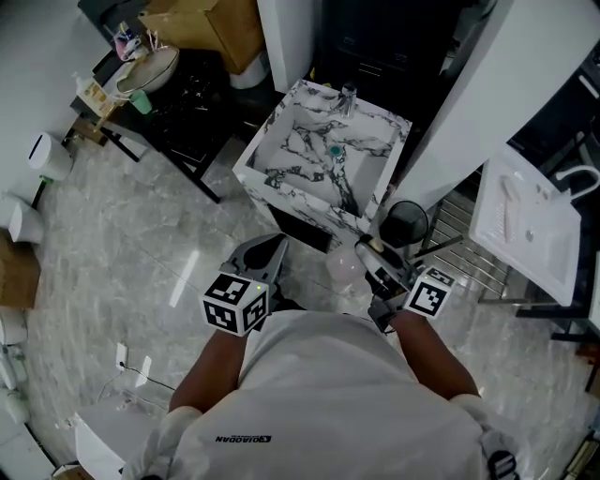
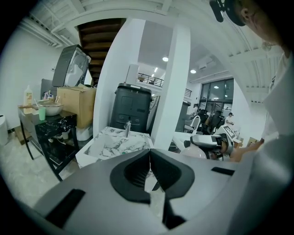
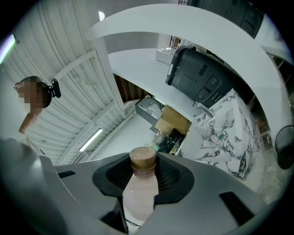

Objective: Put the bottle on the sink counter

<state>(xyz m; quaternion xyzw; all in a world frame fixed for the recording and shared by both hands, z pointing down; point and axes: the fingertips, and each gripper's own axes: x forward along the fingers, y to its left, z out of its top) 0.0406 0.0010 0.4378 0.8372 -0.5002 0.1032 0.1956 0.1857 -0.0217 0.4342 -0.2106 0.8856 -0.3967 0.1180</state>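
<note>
Room: grey marbled tile floor (image 1: 141,272), broad white pillar (image 1: 487,103) just right of the sink, brown cardboard box (image 1: 211,23) at the back.
Sink: white square sink unit with black marble veining (image 1: 281,131), chrome tap (image 1: 348,97) on its far rim, green drain plug (image 1: 334,150) in the basin.
Side table: black marble-topped table (image 1: 187,103) left of the sink, pale bowl (image 1: 150,67) on it.
Bottle: pale pink plastic bottle with brown cap (image 3: 140,183), off the counter, in the air near the sink's front edge.
Right gripper (image 3: 143,158): jaws clamped on the bottle's sides.
Left gripper (image 2: 149,151): jaw tips together, nothing between, pointing toward the sink.
</note>
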